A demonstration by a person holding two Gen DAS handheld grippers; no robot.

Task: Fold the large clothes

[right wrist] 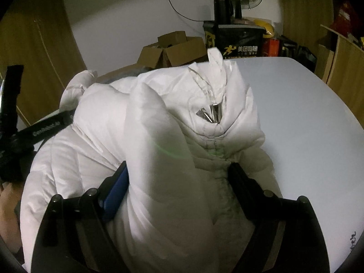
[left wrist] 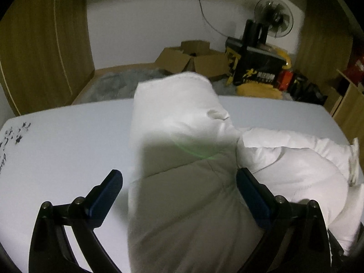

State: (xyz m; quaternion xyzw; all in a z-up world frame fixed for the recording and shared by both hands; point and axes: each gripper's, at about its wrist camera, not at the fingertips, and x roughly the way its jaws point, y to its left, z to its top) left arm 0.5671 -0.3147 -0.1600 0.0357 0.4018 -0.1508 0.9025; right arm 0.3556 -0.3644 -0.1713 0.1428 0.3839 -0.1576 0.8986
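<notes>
A pale bench [left wrist: 56, 145] carries a white puffy jacket [right wrist: 159, 141], bunched in a heap toward its near edge, sleeve thrown across, not yet folded flat. The right gripper [right wrist: 177, 173] has open jaws straddling a sleeve. The left gripper [left wrist: 179, 182] also stands open over the fabric, gripping nothing.

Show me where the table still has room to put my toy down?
Bare table lies left of the white puffy jacket, up to the scribbles at the edge. There's more on the jacket's right, toward the wooden cabinet. The middle is crowded with jacket.
</notes>
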